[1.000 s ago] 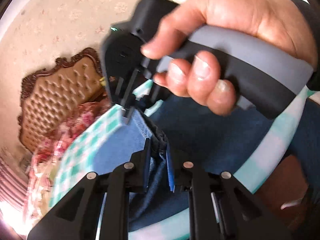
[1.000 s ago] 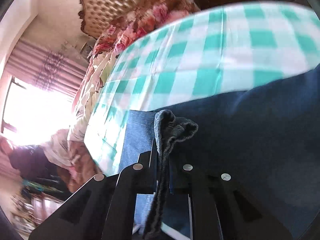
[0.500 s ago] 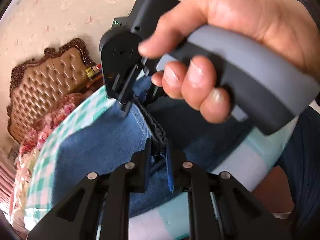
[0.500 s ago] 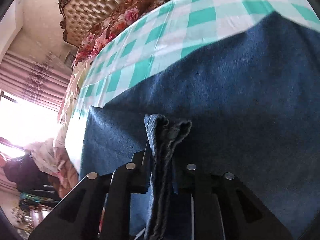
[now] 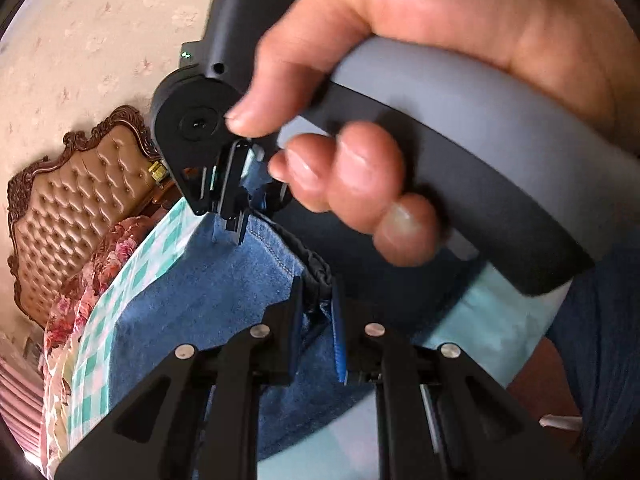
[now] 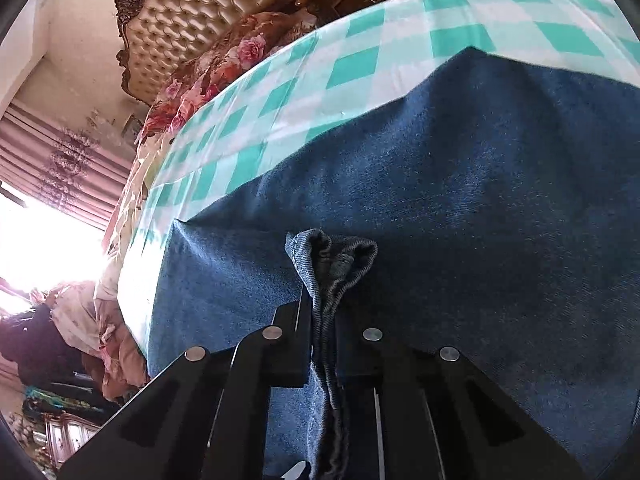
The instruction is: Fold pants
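Blue denim pants (image 5: 208,300) lie on a green-and-white checked sheet (image 5: 148,264). My left gripper (image 5: 316,312) is shut on a folded edge of the pants. The right gripper (image 5: 232,220) shows in the left wrist view, held in a hand, pinching the same edge further along. In the right wrist view my right gripper (image 6: 322,320) is shut on a bunched denim hem (image 6: 336,264), with the pants (image 6: 480,200) spread beyond on the sheet (image 6: 360,64).
A tufted tan headboard (image 5: 76,196) with a carved dark frame stands at the far end, also in the right wrist view (image 6: 200,4). Floral bedding (image 6: 224,68) lies by it. A bright window with pink curtains (image 6: 52,168) is to the left.
Both grippers have carried the held edge forward over the pants. More denim and less checked sheet now fill the right wrist view. The right gripper looms closer in the left view.
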Motion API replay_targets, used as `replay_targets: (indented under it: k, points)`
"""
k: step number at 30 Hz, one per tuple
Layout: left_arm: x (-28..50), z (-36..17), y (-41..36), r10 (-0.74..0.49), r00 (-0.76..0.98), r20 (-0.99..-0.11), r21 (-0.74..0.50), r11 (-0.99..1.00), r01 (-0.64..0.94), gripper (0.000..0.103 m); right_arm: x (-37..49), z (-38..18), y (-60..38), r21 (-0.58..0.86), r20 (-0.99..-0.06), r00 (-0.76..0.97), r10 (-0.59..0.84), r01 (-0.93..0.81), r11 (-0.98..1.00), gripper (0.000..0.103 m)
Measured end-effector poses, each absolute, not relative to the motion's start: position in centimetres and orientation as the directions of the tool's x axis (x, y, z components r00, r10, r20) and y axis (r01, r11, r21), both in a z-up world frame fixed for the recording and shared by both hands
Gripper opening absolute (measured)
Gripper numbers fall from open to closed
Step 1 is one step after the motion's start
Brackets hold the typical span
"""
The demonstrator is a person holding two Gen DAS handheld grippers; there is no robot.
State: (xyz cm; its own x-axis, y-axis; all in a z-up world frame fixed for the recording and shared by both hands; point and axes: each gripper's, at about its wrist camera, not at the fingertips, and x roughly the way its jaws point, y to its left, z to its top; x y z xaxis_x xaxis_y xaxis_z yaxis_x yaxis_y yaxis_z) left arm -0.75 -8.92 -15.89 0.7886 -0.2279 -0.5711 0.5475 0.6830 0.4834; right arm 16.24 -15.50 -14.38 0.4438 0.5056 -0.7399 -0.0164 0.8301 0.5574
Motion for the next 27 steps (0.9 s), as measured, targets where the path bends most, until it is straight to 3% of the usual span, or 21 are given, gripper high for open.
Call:
replay_targets:
  k: [5, 10, 14, 15, 17, 18, 20, 21, 23, 25, 27]
  points:
    - [-0.3, -14.7, -9.3, -0.259, 0.797, -0.545, 0.486, 0.677, 0.553, 0.013, 15.9, -12.2, -16.2, 0.546, -0.717, 0.496, 0.489, -0.037, 0.837, 0.009]
    - [0.1, -16.7, -9.8, -0.247, 0.778, -0.578, 0.492, 0.656, 0.573, 0.013, 16.7, -15.3, -16.9, 0.537, -0.757, 0.443, 0.48, 0.004, 0.843, 0.009]
    - [0.4, -16.5, -9.4, -0.249, 0.771, -0.586, 0.468, 0.673, 0.573, 0.014, 16.7, -14.3, -17.1, 0.509, -0.767, 0.466, 0.442, 0.021, 0.861, 0.04]
    - [0.5, -16.6, -9.5, -0.247, 0.772, -0.585, 0.473, 0.67, 0.572, 0.016, 16.8, -13.9, -17.3, 0.499, -0.765, 0.486, 0.422, 0.033, 0.866, 0.04]
    - [0.5, -16.6, -9.5, -0.262, 0.763, -0.591, 0.459, 0.668, 0.586, 0.022, 17.4, -13.4, -17.5, 0.486, -0.765, 0.504, 0.401, 0.044, 0.873, 0.037]
    - [0.2, -16.3, -9.5, -0.284, 0.752, -0.595, 0.439, 0.668, 0.6, 0.031, 17.7, -13.4, -17.7, 0.463, -0.776, 0.511, 0.369, 0.065, 0.884, 0.024]
    - [-0.4, -15.1, -8.6, -0.348, 0.711, -0.611, 0.358, 0.679, 0.641, 0.038, 18.0, -13.5, -17.9, 0.37, -0.811, 0.524, 0.261, 0.113, 0.922, 0.01]
    - [-0.5, -14.2, -7.8, -0.375, 0.698, -0.611, 0.303, 0.703, 0.643, 0.038, 17.8, -13.5, -18.2, 0.301, -0.829, 0.531, 0.177, 0.155, 0.941, 0.01]
    - [0.0, -11.3, -3.8, -0.431, 0.694, -0.576, 0.137, 0.786, 0.602, 0.039, 17.1, -13.1, -18.6, 0.29, -0.822, 0.551, 0.143, 0.189, 0.938, 0.01]
    - [1.6, -9.0, 0.9, -0.39, 0.754, -0.528, 0.049, 0.873, 0.486, 0.039, 15.4, -11.1, -18.2, 0.214, -0.785, 0.618, 0.05, 0.195, 0.957, 0.011]
    - [5.0, -7.6, 6.3, -0.291, 0.807, -0.515, -0.03, 0.946, 0.322, 0.026, 13.9, -9.3, -16.6, 0.182, -0.734, 0.679, 0.036, 0.145, 0.973, 0.011]
